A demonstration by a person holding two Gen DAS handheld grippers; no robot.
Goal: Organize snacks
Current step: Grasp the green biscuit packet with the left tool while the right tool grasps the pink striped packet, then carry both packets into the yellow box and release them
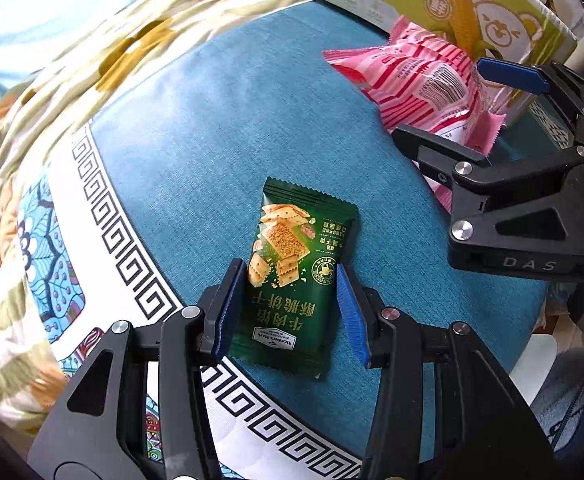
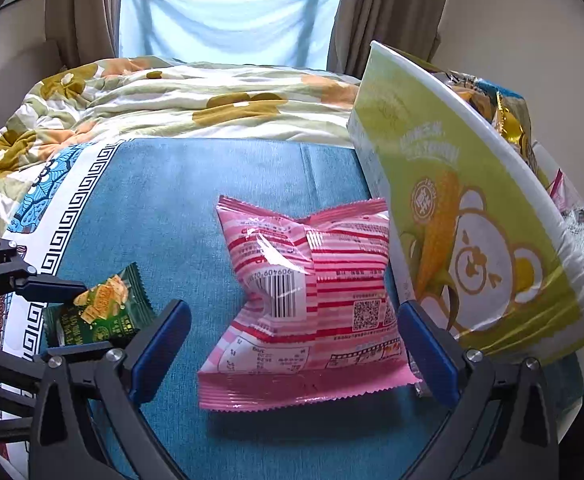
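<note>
Here the left gripper (image 1: 290, 308) is straddling the green cracker packet (image 1: 292, 276), its blue pads (image 1: 228, 312) spread just wider than the packet, which is lying flat on the teal cloth (image 1: 196, 128). Nearby, the right gripper (image 2: 292, 356) is standing wide open around the pink striped snack bag (image 2: 311, 292), which is resting barcode-up just beside the yellow-green bear-printed box (image 2: 471, 216). A floral quilt (image 2: 180, 100) is lying behind.
</note>
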